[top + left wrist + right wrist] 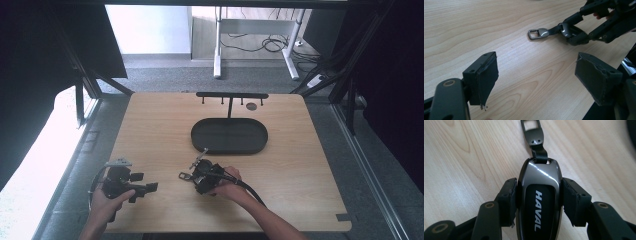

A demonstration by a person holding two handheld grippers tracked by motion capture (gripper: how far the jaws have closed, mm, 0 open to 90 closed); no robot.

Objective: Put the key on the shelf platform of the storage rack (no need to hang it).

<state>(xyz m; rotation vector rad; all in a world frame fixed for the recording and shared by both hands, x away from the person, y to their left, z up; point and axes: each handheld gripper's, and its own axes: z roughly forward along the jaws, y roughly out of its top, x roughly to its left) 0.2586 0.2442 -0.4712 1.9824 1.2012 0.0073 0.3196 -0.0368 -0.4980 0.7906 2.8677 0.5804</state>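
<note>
- Key fob [539, 202] lies on the wooden table [150, 130], near my edge and a little right of centre; my right gripper [539, 195] pinches it, one black pad [510, 195] on each long side.
- Grasping looks done, as far as I can judge; the fob still rests on the wood, so lifting and placing are left.
- Likely goals sit farther back: a black oval tray [200, 145] and, behind it, a black rack [232, 95] with small hooks; I cannot tell which is meant; the tray holds nothing that I can see.
- My left gripper [536, 82] hovers above bare wood to the left of the fob, well apart from it; its jaws stand spread with nothing between them.
- Looks of the fob: long, rounded, dark glossy grey shell with a bright glint near the top; a black panel down the middle reads HAVAL in white letters.
- A short black strap [539, 152] leaves its far end and carries a flat metal clip [532, 132] with a rectangular loop; the clip lies flat on the wood, pointing away from my right hand [227, 187].
- Smooth shell, so I judge it could slip if the squeeze eases.
</note>
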